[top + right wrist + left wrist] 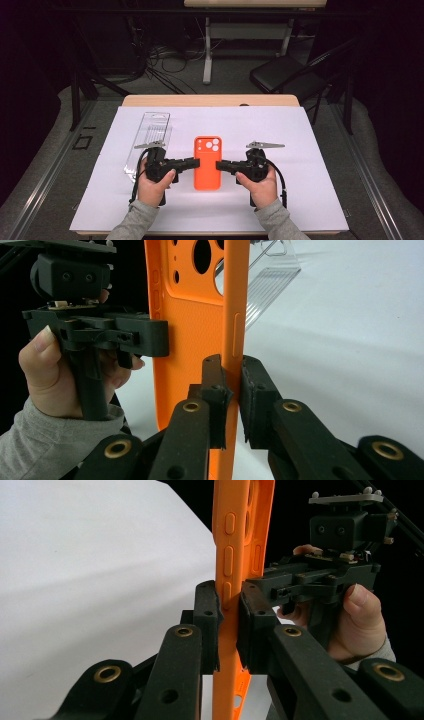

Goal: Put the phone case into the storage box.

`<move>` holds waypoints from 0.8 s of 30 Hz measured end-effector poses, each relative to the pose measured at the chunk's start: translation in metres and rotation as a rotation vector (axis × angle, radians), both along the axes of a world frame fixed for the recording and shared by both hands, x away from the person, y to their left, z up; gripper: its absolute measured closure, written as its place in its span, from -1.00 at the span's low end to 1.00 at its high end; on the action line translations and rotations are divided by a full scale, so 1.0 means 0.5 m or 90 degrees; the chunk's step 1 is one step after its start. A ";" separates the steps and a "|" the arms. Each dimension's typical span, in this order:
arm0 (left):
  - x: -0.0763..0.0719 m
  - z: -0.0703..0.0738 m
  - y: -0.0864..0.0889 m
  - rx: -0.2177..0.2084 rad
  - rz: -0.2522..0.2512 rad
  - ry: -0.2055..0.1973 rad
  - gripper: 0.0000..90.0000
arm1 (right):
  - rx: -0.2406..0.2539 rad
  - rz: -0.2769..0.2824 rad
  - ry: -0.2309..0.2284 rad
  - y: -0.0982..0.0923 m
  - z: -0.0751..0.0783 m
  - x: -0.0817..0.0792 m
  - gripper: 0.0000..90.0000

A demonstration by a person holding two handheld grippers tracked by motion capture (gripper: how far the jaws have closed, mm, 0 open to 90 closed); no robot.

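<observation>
Orange phone case [207,163] sits mid-surface on the white sheet [310,150], btwn my two tongs, long axis running near-to-far w/ camera cutouts at the far end. Left tongs [194,162] are clamped on its left long edge, right tongs [220,165] clamped on its right long edge, both roughly at mid-length and pointing straight at each other across the case. In the left gripper view my pads [210,611] pinch the side rail right by the button bumps; the right gripper view has the same pinch on the opposite rail. Both hands equally near, so neither has the edge. Clear plastic pack [150,137] lies just left of my left hand, long axis also near-to-far. Prob any next move has to work square to the case's length.
</observation>
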State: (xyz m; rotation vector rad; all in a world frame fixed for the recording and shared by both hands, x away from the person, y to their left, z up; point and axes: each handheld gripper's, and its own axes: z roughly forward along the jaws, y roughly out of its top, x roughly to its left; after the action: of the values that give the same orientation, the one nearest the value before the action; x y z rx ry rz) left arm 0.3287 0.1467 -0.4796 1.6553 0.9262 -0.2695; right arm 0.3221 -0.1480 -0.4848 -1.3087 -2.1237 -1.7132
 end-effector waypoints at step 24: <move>0.001 0.000 0.000 -0.006 0.000 0.003 0.72 | 0.013 -0.003 0.001 0.001 -0.001 -0.002 0.84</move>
State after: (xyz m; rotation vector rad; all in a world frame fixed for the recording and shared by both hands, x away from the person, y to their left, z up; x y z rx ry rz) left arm 0.3294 0.1465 -0.4797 1.6461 0.9275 -0.2769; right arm 0.3210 -0.1474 -0.4855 -1.3097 -2.0992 -1.7293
